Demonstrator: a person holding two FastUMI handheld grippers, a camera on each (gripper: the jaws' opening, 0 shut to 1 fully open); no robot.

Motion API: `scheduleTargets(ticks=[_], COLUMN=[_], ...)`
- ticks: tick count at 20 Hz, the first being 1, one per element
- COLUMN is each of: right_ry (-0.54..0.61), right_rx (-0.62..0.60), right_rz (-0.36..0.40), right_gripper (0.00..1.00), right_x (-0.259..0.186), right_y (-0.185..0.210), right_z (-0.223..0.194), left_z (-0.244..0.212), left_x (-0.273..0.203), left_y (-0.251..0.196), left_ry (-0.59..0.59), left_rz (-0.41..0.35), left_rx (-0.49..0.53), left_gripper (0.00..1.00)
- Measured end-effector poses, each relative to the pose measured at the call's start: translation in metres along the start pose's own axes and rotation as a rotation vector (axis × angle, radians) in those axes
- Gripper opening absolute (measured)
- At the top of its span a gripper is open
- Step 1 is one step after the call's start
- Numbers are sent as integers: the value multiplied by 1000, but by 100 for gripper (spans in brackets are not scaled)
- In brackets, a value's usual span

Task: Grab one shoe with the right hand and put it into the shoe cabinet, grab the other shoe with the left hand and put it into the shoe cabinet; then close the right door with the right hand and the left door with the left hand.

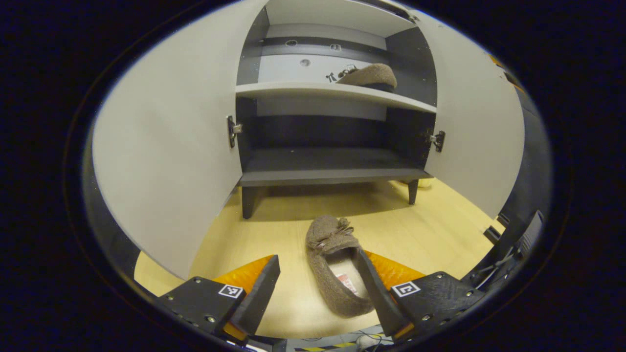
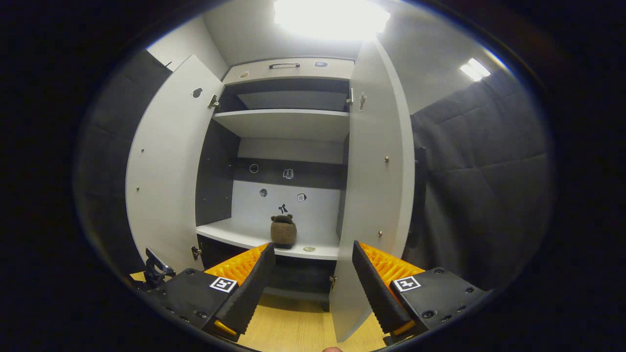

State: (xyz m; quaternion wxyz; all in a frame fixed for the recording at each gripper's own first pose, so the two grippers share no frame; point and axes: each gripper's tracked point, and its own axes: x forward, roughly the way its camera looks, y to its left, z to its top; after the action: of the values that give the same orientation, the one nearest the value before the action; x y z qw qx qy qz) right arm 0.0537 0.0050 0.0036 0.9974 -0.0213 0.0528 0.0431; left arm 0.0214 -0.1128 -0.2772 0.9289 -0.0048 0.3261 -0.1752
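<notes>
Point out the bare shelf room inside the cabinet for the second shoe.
Middle shelf: bare left of the stowed brown shoe; its right end is crowded. Bottom shelf is bare between both side walls.

Below my cabinet (image 1: 332,171), dark grey inside with pale grey doors (image 1: 166,146), one fuzzy brown shoe (image 1: 337,266) lies on light wood floor (image 1: 430,230); its brown twin (image 1: 368,77) sits inside.

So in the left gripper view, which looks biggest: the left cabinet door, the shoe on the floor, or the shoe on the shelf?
1. Left cabinet door
2. Shoe on the floor
3. Shoe on the shelf

The shoes are probably a matched pair; the floor one just sits nearer the camera.
</notes>
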Motion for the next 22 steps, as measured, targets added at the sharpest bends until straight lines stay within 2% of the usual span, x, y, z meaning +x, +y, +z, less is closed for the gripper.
scheduleTargets(ticks=[1, 2, 4, 5, 7, 11, 12, 13, 14, 15, 17, 18, 19, 20, 21, 22], right_ry=[-1, 0, 6, 9, 1, 7, 11, 12, 11, 11, 12, 14, 14, 15, 19, 24], right_rx=[6, 12, 13, 4, -15, -22, -21, -18, -16, -16, -15, -13, -11, -8, -6, -5], right_rz=[-13, -26, -43, -50, -64, -78, -83, -87, -90, -93, -94, -91, -89, -84, -78, -73], right_gripper=[100, 96, 100, 96, 100, 96, 96, 96, 96, 96, 96, 96, 97, 96, 100, 100], right_x=[-4, -8, -14, -17, -22, -28, -28, -27, -28, -27, -25, -24, -23, -22, -21, -20], right_y=[-5, -9, -15, -18, -22, -29, -31, -32, -34, -36, -37, -36, -35, -35, -33, -32], right_z=[1, 1, 1, 2, 5, 4, 4, 4, 4, 5, 4, 4, 4, 3, 3, 1], left_z=[-4, -10, -22, -27, -42, -59, -65, -68, -69, -68, -70, -68, -67, -67, -64, -63], left_x=[8, 15, 31, 37, 46, 60, 62, 63, 62, 66, 65, 62, 64, 63, 64, 66], left_y=[0, 0, 1, 1, 0, 4, -1, -4, -3, -11, -13, -11, -10, -10, -2, 2], left_ry=[17, 33, 71, 95, 142, 203, 222, 240, 243, 229, 241, 240, 243, 249, 238, 233], left_rz=[1, 3, 3, 5, 12, 23, 8, 0, -2, -46, -43, -40, -36, -34, 8, 30], left_rx=[4, 2, -19, -31, -48, -84, -112, -132, -140, -154, -149, -140, -138, -134, -112, -116], left_gripper=[94, 94, 93, 94, 94, 94, 89, 74, 63, 76, 51, 46, 44, 29, 35, 21])
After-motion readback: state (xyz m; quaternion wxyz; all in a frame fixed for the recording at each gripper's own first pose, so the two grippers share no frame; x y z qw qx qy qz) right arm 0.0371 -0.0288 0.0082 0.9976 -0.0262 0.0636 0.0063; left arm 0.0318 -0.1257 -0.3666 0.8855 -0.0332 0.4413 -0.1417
